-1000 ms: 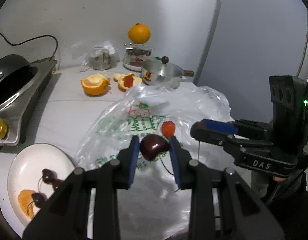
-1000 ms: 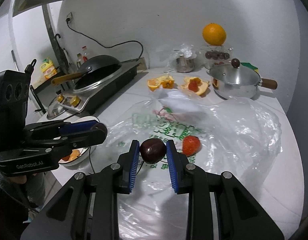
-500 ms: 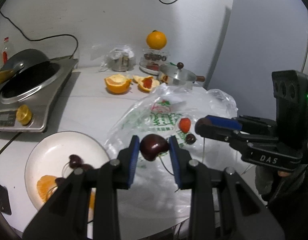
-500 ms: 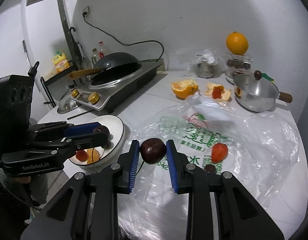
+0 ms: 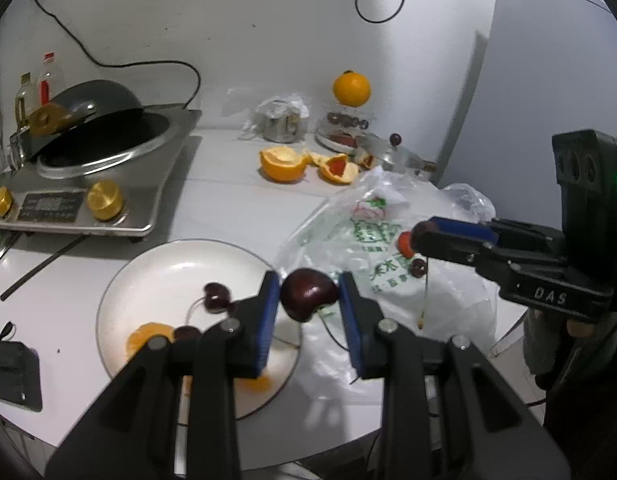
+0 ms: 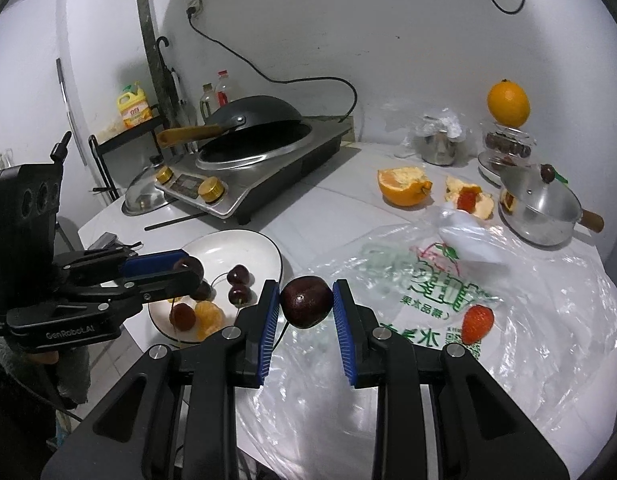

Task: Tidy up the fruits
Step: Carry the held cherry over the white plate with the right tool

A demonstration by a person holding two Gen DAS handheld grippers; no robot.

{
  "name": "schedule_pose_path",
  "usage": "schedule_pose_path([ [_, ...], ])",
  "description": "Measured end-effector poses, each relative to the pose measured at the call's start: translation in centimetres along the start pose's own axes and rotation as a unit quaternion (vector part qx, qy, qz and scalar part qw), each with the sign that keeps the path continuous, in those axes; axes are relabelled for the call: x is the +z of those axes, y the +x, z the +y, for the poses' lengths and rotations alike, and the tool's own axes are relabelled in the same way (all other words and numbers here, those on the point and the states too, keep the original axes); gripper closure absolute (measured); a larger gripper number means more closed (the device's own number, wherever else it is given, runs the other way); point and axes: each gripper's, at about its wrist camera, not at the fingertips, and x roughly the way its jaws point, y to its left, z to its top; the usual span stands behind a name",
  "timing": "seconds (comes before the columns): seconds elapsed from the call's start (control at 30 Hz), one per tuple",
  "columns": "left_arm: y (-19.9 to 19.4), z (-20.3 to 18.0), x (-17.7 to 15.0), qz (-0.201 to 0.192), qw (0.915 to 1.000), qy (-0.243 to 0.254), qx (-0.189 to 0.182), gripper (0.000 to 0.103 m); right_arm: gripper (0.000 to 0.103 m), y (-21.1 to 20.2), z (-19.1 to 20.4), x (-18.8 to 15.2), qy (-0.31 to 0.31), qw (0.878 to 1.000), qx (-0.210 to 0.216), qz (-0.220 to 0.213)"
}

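My left gripper (image 5: 308, 285) is shut on a dark cherry (image 5: 308, 296) and hangs over the right rim of the white plate (image 5: 156, 268). On the plate (image 6: 248, 242) lie cherries (image 6: 239, 274), an orange segment (image 6: 208, 316) and a red fruit (image 6: 182, 317). Over the clear plastic bag (image 6: 508, 292), just right of the plate, my right gripper (image 6: 306, 292) is shut on another dark cherry (image 6: 307, 303). A strawberry (image 6: 476, 322) and a loose cherry (image 5: 417, 268) lie on the bag. The left gripper (image 6: 187, 271) shows above the plate, and the right gripper (image 5: 419, 236) has a stem dangling below it.
An induction cooker with a wok (image 6: 252, 148) stands at the back left. A halved orange (image 6: 402, 186), peel holding a strawberry (image 6: 466, 200), a lidded pot (image 6: 536, 208) and a whole orange on a jar (image 6: 507, 104) sit behind. The table's front edge is close below.
Both grippers have travelled left from over the bag toward the plate, each keeping its cherry. The plate and cooker have come further into view.
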Motion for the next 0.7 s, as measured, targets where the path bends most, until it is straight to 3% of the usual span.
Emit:
schedule_pose_path([
  [0.7,0.0,8.1,-0.8,-0.003,0.9986,-0.038,0.036,0.072,0.074,5.9,4.7,1.7,-0.033,0.999,0.015,0.04],
])
